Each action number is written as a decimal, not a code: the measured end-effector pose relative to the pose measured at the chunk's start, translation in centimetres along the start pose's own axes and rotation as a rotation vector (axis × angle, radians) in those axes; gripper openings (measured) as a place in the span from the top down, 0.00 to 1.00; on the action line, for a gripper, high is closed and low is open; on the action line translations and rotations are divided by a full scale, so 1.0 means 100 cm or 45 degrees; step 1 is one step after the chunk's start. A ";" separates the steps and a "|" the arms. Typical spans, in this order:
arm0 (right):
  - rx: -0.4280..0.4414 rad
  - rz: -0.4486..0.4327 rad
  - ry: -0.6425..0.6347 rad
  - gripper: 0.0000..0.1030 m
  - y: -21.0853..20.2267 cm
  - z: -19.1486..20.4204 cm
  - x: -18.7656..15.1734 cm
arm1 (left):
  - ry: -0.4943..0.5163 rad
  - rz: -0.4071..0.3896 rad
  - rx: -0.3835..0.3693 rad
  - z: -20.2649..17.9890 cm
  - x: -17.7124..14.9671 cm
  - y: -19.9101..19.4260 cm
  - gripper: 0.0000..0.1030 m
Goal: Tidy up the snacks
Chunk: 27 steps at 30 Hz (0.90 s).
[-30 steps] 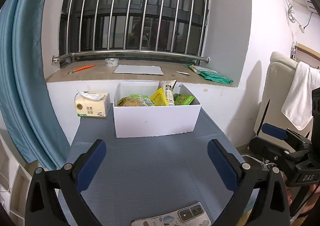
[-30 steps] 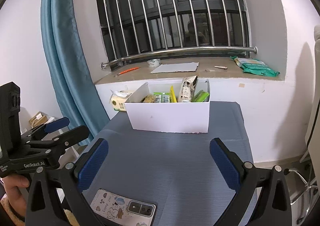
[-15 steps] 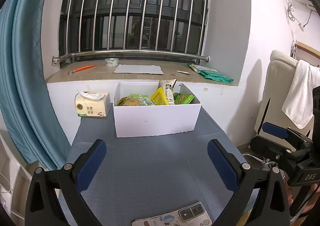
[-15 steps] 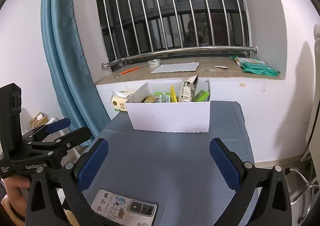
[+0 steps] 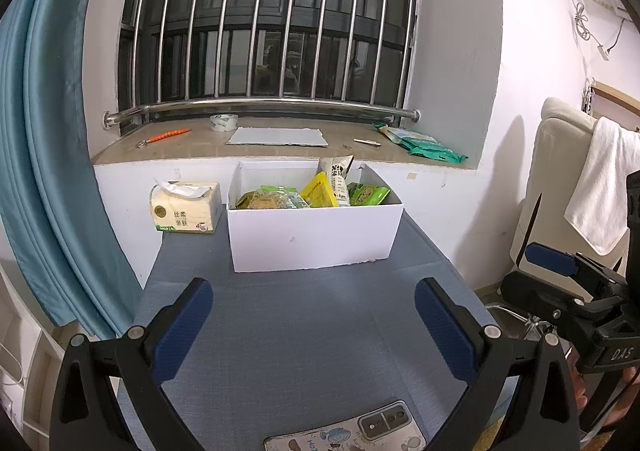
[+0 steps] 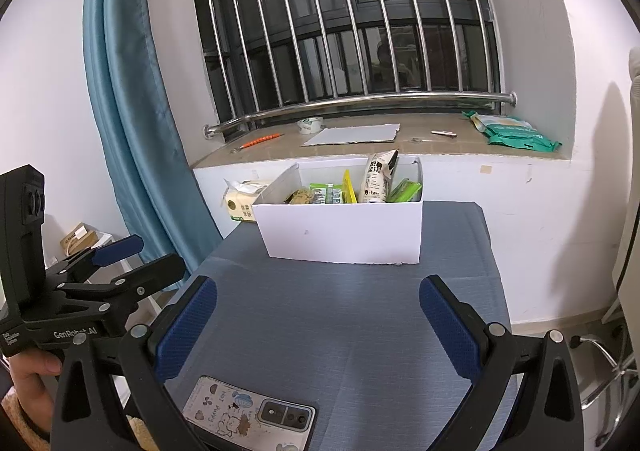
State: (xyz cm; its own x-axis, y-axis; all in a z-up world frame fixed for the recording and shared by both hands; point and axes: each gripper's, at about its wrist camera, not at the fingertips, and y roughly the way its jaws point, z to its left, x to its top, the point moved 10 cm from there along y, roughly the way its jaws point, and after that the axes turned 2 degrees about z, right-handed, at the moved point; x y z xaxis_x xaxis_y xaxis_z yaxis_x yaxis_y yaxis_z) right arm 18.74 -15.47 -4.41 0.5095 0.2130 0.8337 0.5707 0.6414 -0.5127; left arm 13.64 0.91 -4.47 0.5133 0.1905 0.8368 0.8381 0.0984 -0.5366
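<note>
Two tools (image 5: 314, 315) (image 6: 318, 315) agape, bare table (image 5: 304, 331)

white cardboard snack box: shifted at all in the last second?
No. The white cardboard snack box keeps the same spot on the grey-blue tablecloth, with the yellow tissue pack beside it exactly as before.

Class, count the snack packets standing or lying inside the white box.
4 visible: brown-and-green packets left, yellow pouch centre, tall white packet behind, green packets right. Others may be hidden.
</note>
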 end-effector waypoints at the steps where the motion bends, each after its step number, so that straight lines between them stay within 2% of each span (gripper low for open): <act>1: 0.000 -0.001 0.001 0.00 0.000 0.000 0.000 | 0.001 0.001 0.000 0.000 0.000 0.001 0.00; 27: 0.006 0.007 0.001 0.00 0.002 0.004 -0.003 | 0.002 0.021 0.003 0.004 -0.004 0.003 0.00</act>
State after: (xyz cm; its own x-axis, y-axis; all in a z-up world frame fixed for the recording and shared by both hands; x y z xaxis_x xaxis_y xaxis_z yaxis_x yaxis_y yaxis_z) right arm 18.46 -15.16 -4.65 0.5131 0.2156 0.8308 0.5652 0.6436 -0.5161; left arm 13.64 1.23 -4.98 0.5275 0.1910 0.8278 0.8289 0.0976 -0.5508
